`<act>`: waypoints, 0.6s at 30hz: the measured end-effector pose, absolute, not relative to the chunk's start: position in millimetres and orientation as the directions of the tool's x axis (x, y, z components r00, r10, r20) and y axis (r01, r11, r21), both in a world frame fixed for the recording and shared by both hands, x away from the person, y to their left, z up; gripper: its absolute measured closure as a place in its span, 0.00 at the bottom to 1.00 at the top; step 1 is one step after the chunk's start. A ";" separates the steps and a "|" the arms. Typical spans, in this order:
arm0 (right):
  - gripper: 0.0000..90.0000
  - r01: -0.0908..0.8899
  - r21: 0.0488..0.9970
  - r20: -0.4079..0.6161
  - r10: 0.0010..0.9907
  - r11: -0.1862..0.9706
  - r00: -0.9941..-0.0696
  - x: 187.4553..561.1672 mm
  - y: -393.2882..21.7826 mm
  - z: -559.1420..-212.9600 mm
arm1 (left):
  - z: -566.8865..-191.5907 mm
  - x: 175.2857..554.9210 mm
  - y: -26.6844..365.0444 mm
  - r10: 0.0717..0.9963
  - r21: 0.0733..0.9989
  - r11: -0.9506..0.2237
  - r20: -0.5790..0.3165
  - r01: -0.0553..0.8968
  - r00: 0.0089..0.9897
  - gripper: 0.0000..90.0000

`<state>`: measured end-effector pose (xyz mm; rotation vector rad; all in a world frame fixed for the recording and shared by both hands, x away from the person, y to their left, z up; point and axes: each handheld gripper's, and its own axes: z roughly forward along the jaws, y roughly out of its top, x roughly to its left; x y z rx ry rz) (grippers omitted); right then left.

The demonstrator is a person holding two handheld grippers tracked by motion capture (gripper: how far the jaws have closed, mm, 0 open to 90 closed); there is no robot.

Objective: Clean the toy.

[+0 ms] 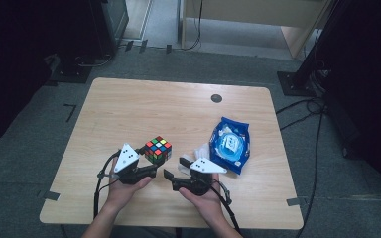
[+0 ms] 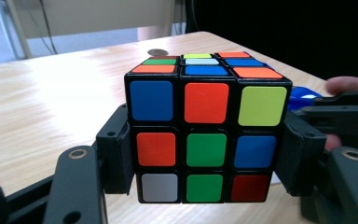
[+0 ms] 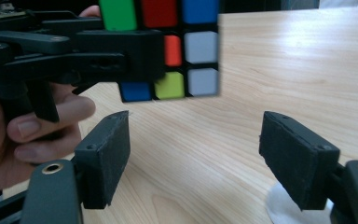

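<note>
We hold the scrambled, black-framed, multi-coloured puzzle cube clamped between the pads of our left gripper, lifted just above the pale wooden table. Our right gripper sits just beside and below it, jaws spread and empty. To turn a layer cleanly, we should raise the right gripper level with one outer layer, square its pads to opposite faces, and close firmly before twisting, steadying the left.

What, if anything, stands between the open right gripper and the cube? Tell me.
Nothing visible. In the right gripper view, bare table lies between the right gripper and the cube, which the left gripper clamps; the blue packet lies aside.
</note>
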<state>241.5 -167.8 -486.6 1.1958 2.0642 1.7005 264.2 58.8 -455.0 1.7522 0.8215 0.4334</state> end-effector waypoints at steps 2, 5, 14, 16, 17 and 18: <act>0.27 0.431 0.902 0.308 0.691 0.005 -0.653 241.2 -163.5 -487.6 | -455.2 263.1 54.4 0.706 0.934 -0.161 -0.116 0.318 0.699 0.38; 0.26 0.408 0.913 0.273 0.699 0.028 -0.661 240.7 -157.2 -490.7 | -455.9 261.1 47.4 0.688 0.930 -0.169 -0.127 0.327 0.714 0.38; 0.36 0.345 0.938 0.210 0.725 0.040 -0.656 238.8 -156.6 -491.7 | -460.2 257.9 35.4 0.658 0.919 -0.201 -0.130 0.340 0.742 0.38; 0.37 0.345 0.938 0.206 0.726 0.045 -0.656 238.7 -156.6 -492.4 | -460.5 258.3 35.8 0.655 0.917 -0.203 -0.133 0.343 0.743 0.38; 0.37 0.344 0.938 0.204 0.724 0.048 -0.659 238.6 -157.0 -492.7 | -460.6 258.3 35.8 0.654 0.917 -0.204 -0.133 0.343 0.745 0.38; 0.37 0.346 0.937 0.204 0.723 0.051 -0.660 238.8 -157.5 -492.8 | -460.5 258.2 35.5 0.654 0.916 -0.207 -0.133 0.345 0.745 0.38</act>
